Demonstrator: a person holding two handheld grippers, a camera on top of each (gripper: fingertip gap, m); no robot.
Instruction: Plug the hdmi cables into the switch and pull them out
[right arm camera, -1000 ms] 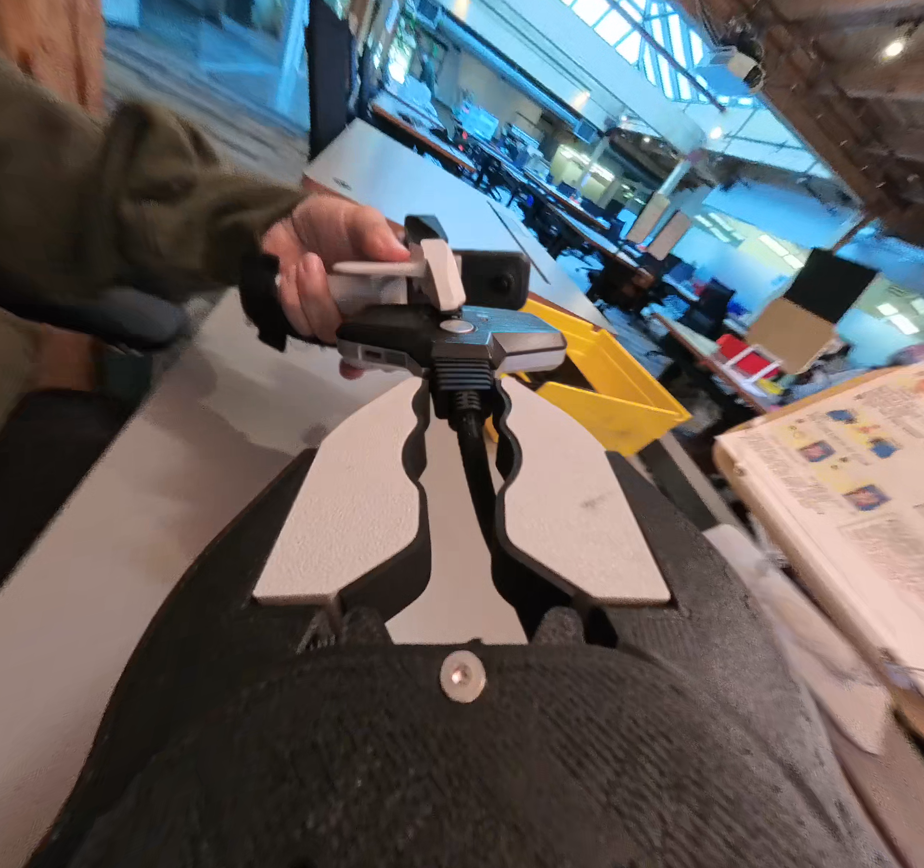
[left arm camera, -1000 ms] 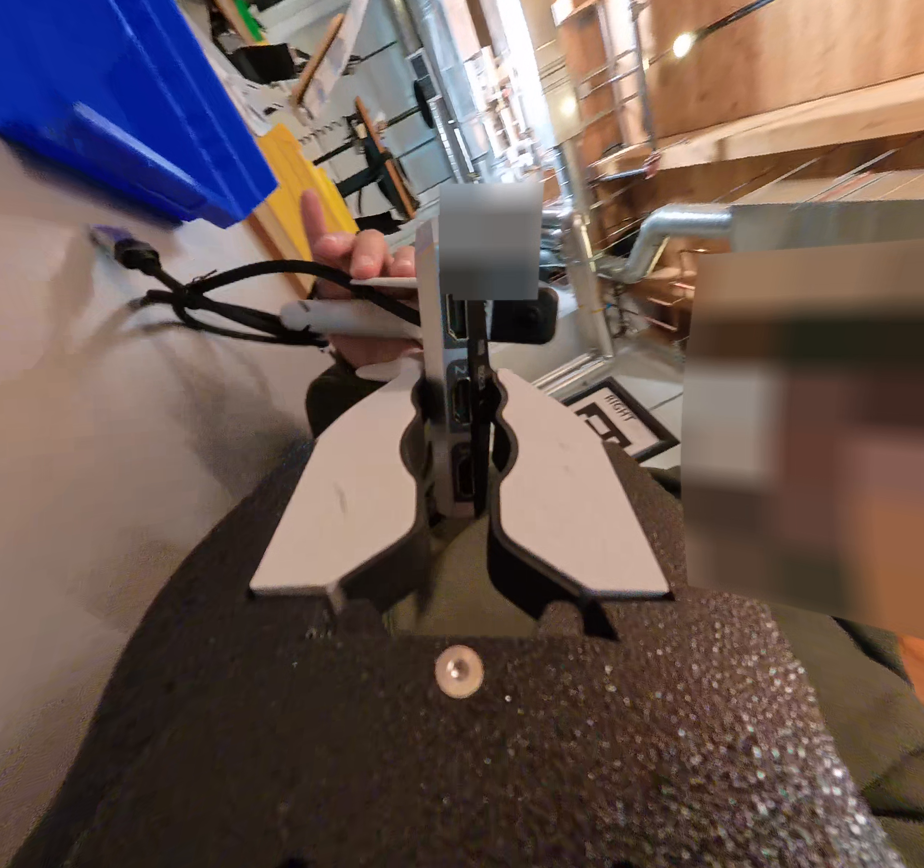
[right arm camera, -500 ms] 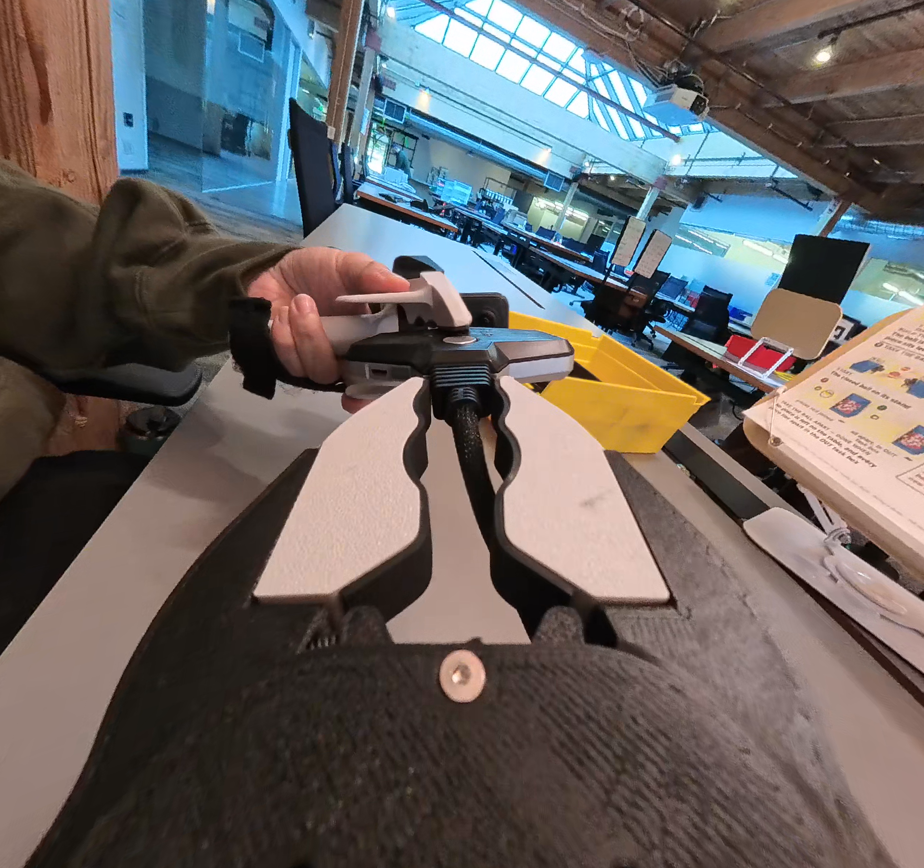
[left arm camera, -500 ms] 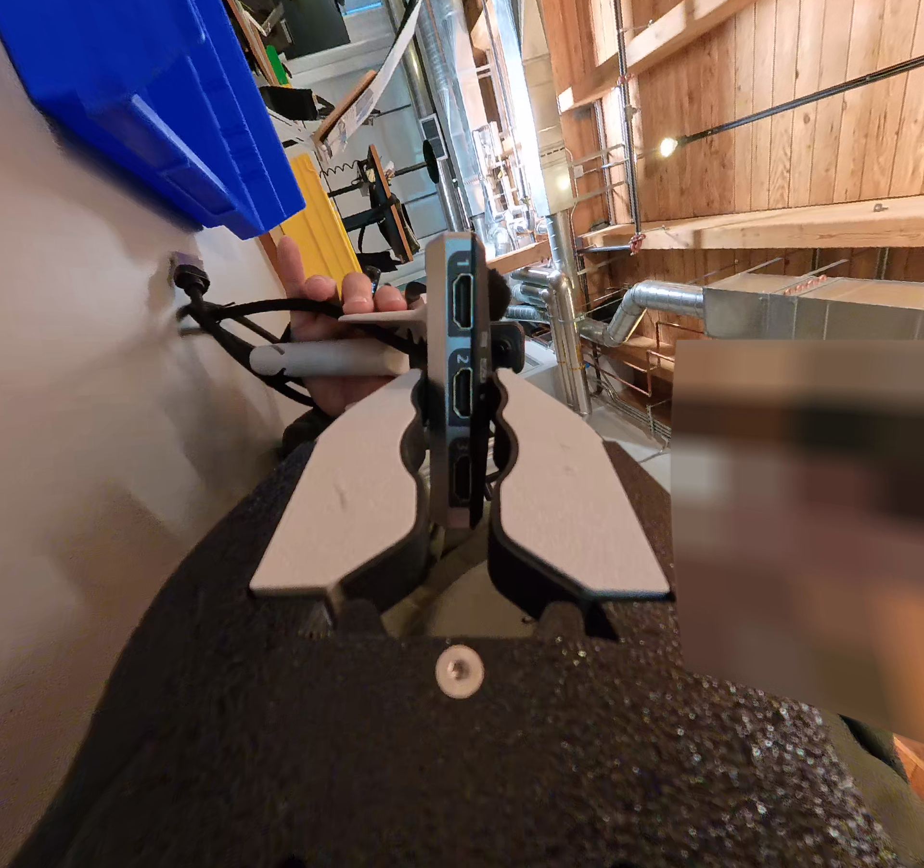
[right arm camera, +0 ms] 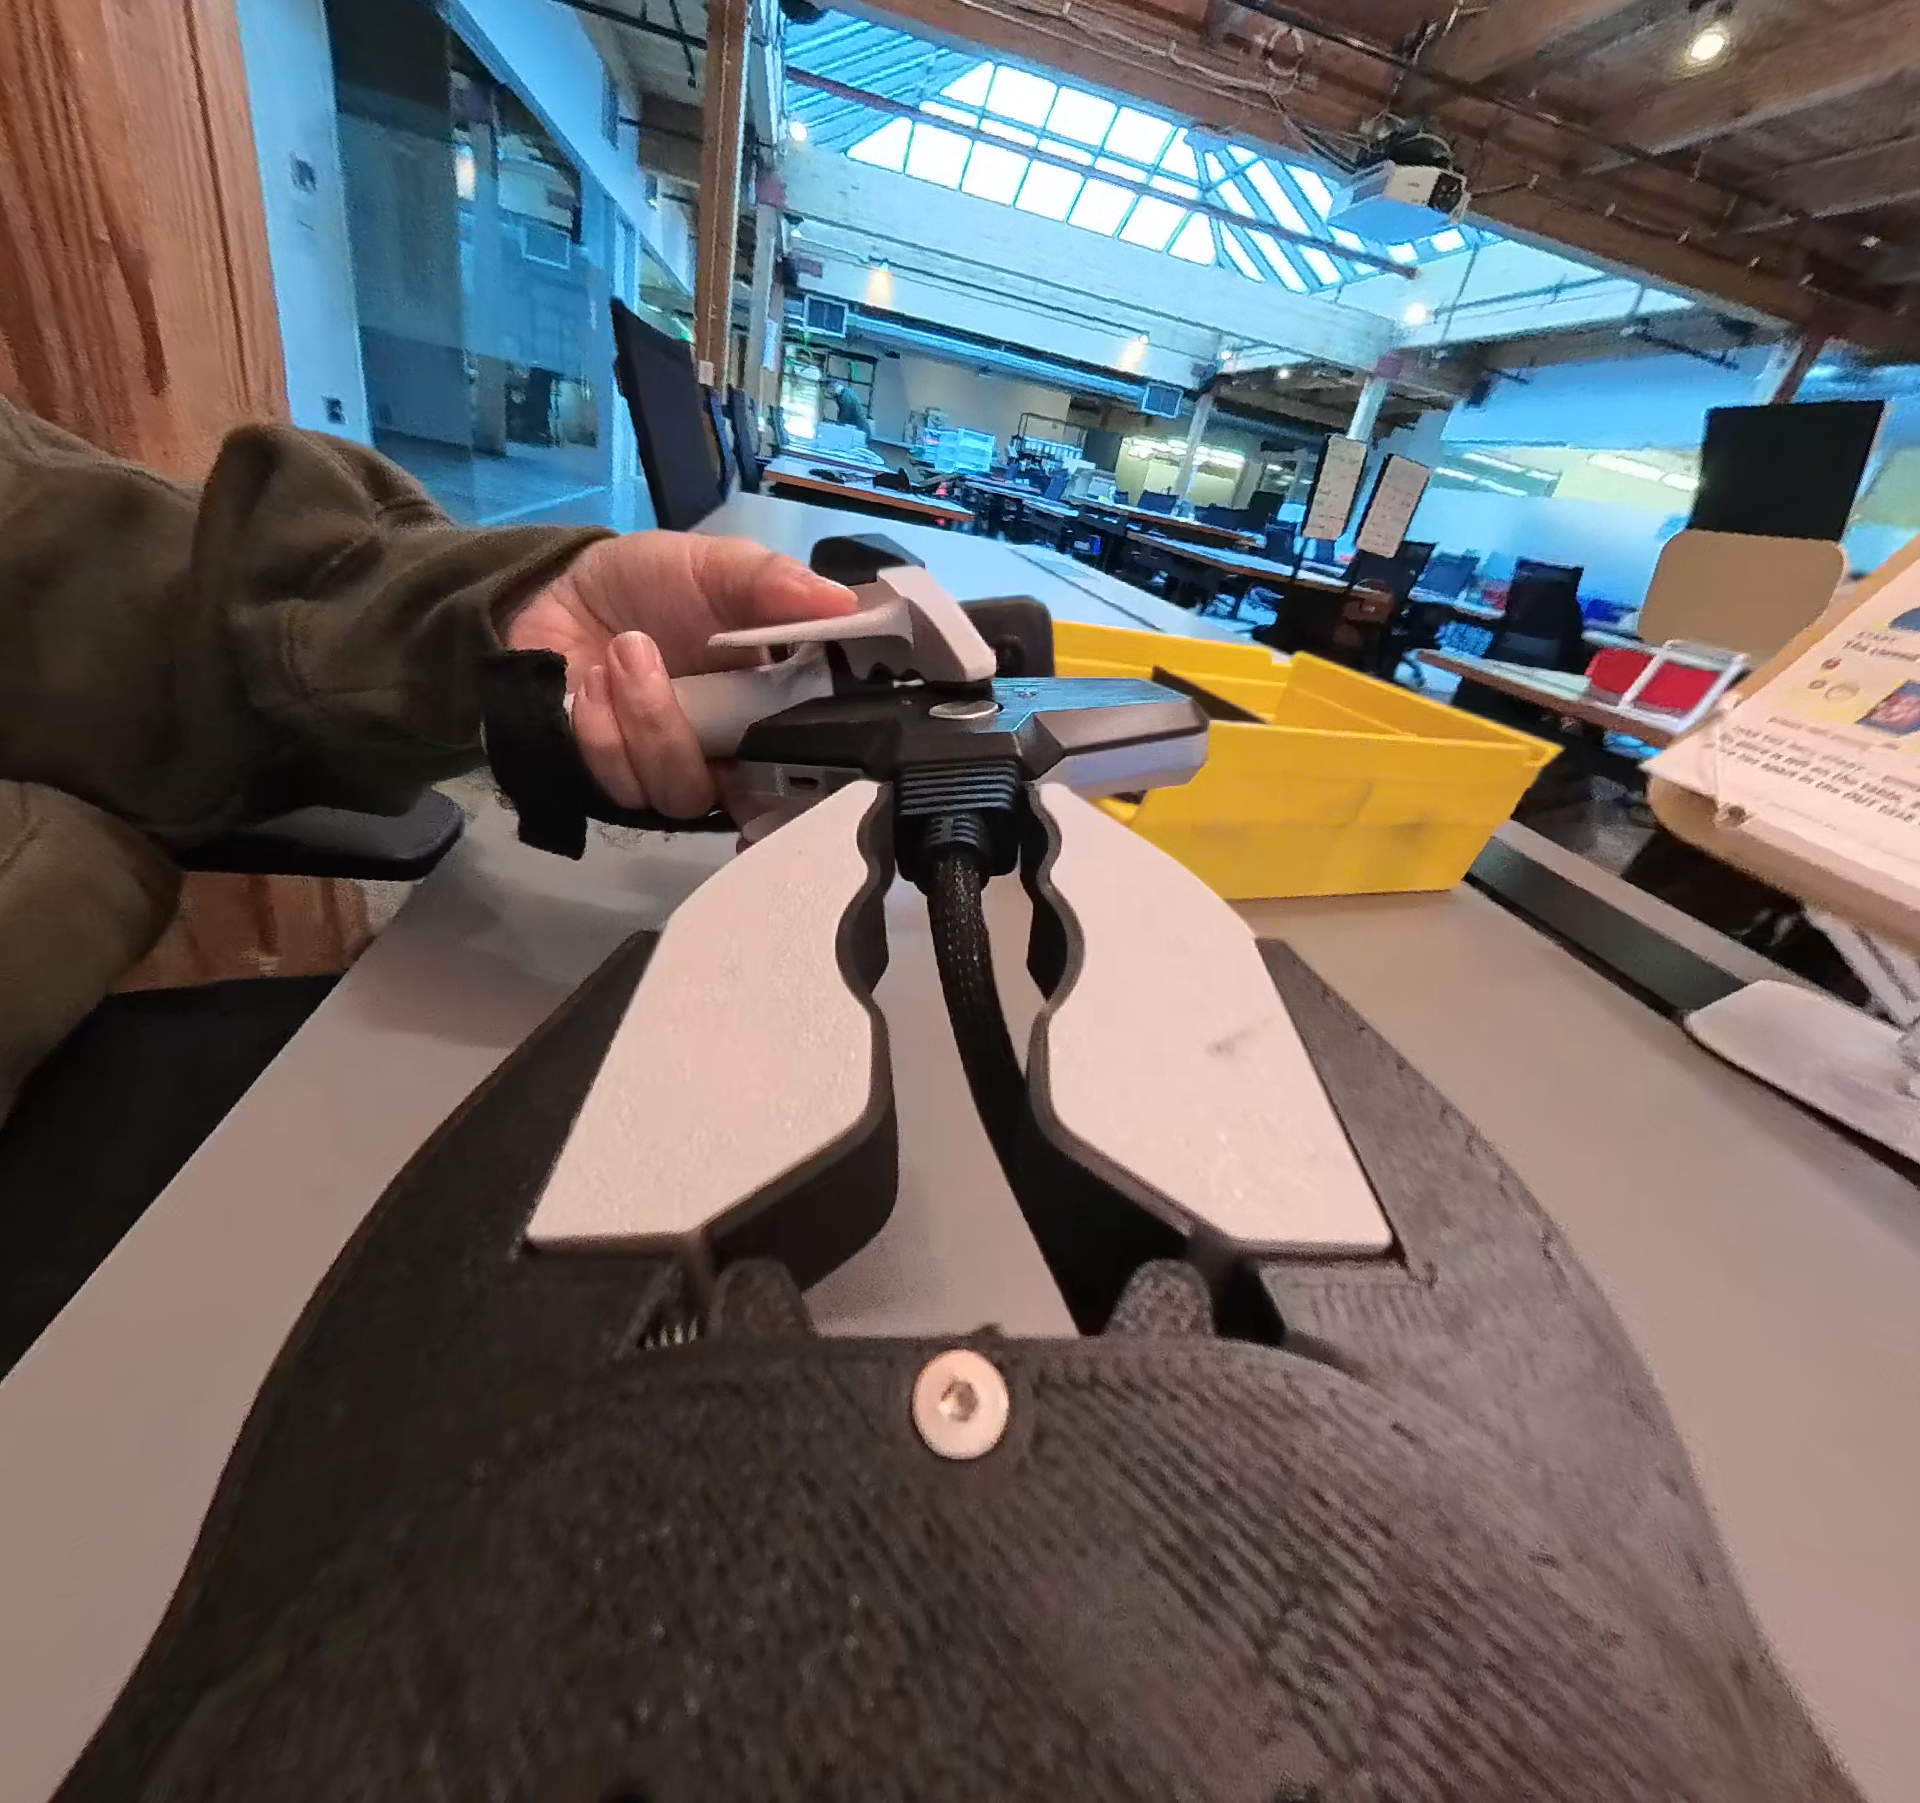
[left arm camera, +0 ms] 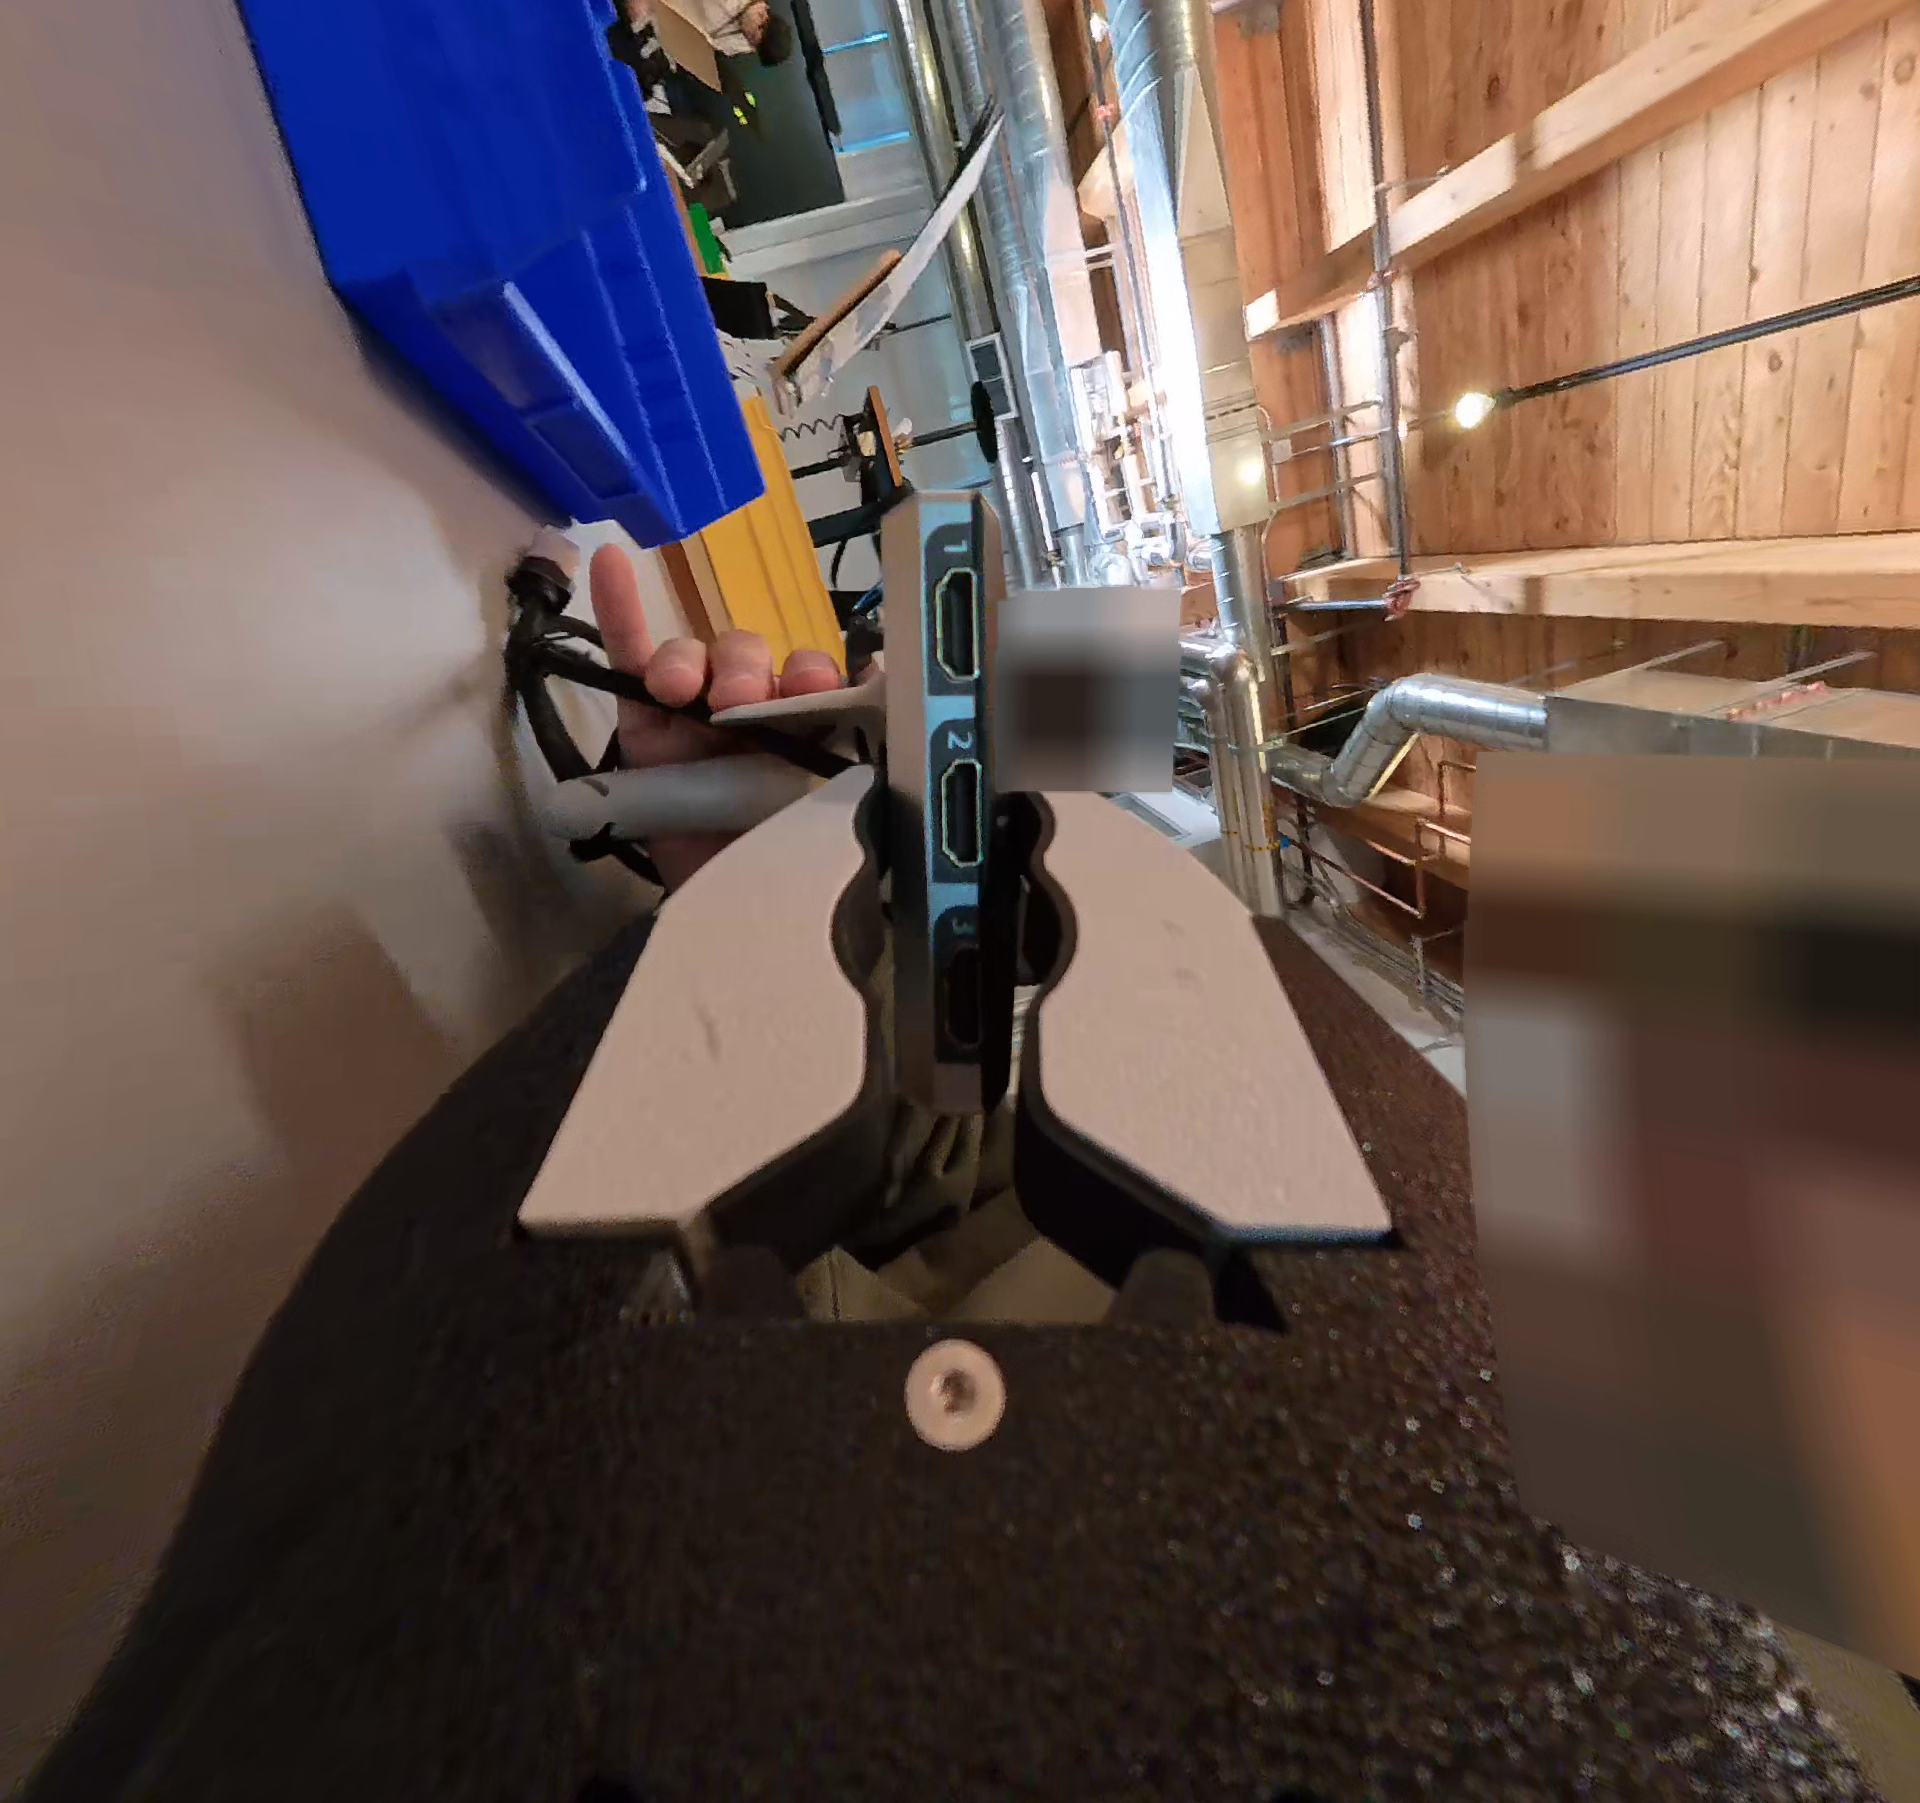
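Note:
My left gripper (left arm camera: 951, 808) is shut on the grey HDMI switch (left arm camera: 912, 673) and holds it edge-on above the table. Three empty ports (left arm camera: 958, 626) face the camera. In the right wrist view the switch (right arm camera: 1101, 735) lies flat between the left gripper's fingers (right arm camera: 935, 621), which a hand (right arm camera: 644, 652) holds. My right gripper (right arm camera: 956, 808) is shut on the black plug (right arm camera: 956, 787) of a braided HDMI cable (right arm camera: 966, 943). The plug meets the switch's near edge; how deep it sits is hidden. The cable's slack (left arm camera: 561, 673) hangs behind the switch.
A blue bin (left arm camera: 468, 195) stands on the grey table (right arm camera: 1558, 1182) beside the left gripper. A yellow bin (right arm camera: 1330, 777) sits just behind the switch. A printed booklet on cardboard (right arm camera: 1818, 714) stands at the right edge. The person's green sleeve (right arm camera: 260, 631) is at left.
Both grippers have swung and levelled together, still joined at the switch. The switch now shows more of its port face in the left wrist view. Both grips are unchanged.

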